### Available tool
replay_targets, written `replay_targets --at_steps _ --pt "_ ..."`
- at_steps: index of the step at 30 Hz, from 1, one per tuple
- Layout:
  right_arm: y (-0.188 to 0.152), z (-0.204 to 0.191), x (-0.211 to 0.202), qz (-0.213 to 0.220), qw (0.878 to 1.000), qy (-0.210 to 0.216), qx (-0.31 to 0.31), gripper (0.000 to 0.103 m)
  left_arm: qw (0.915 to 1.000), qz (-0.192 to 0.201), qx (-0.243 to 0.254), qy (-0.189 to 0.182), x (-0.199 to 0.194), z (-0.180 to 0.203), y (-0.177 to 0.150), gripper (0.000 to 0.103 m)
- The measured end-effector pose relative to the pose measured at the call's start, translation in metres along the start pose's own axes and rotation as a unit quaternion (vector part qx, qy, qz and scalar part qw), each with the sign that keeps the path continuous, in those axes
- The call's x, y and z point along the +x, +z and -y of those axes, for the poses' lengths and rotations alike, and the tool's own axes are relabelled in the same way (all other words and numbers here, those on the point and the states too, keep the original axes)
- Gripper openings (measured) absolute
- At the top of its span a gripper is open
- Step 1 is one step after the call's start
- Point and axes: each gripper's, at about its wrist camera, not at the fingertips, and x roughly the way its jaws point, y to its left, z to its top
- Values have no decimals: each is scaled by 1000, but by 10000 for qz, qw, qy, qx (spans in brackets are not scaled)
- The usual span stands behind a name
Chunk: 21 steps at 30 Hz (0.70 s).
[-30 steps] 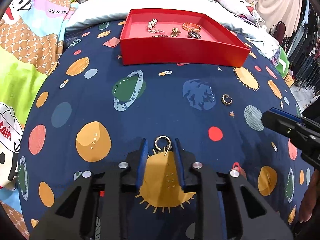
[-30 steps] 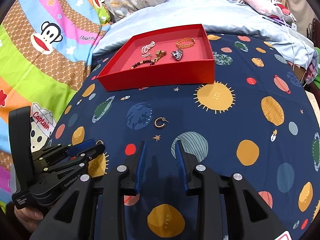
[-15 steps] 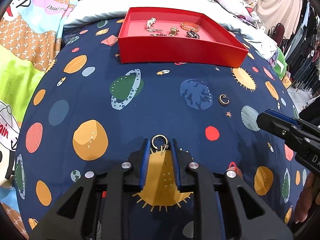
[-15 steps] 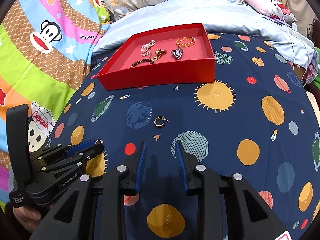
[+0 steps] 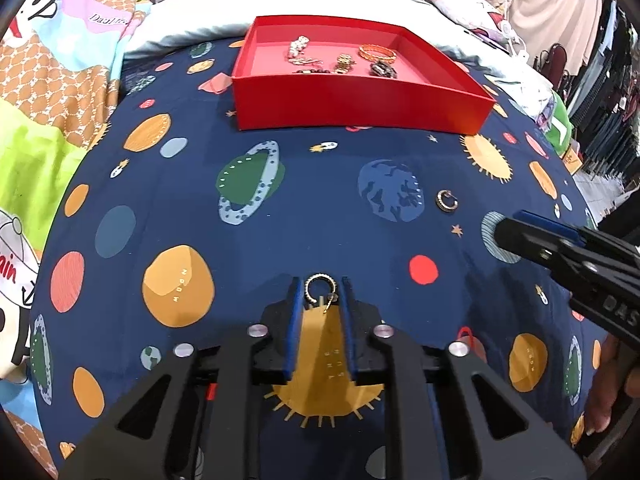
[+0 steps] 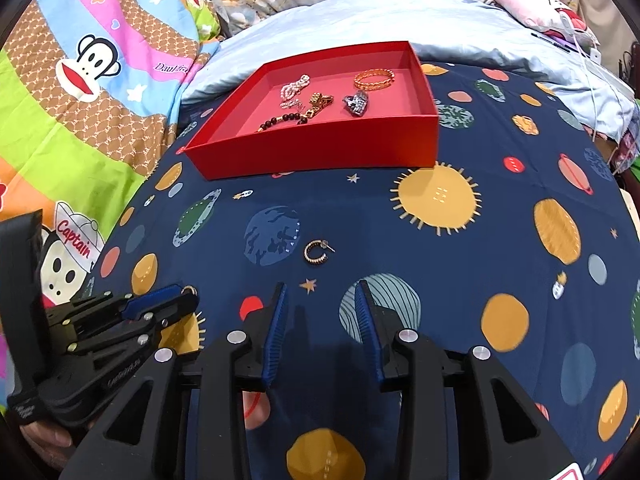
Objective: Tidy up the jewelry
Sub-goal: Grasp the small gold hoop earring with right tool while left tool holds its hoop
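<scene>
On blanket (image 5: 280,240), two earrings (image 5: 318,288), one tray (image 5: 352,100)

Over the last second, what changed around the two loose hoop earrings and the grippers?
The left gripper advanced and narrowed around the near hoop earring, which now sits between its fingertips, jaws not yet shut. The right gripper stayed open, short of the other hoop earring. The red tray and its jewelry are unchanged.

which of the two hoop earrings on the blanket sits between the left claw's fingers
The hoop earring on the orange sun print; the other hoop earring lies apart beside the blue earth print.
</scene>
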Motion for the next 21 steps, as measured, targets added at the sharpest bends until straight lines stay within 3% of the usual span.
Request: replay_targets --at_steps 18,21 --pt "22 -14 43 -137 9991 -32 -394 35 9998 -60 -84 -153 0 -3 -1 16" --pt "22 -15 44 -116 9990 -52 -423 31 9998 -54 -86 -158 0 -3 -1 16"
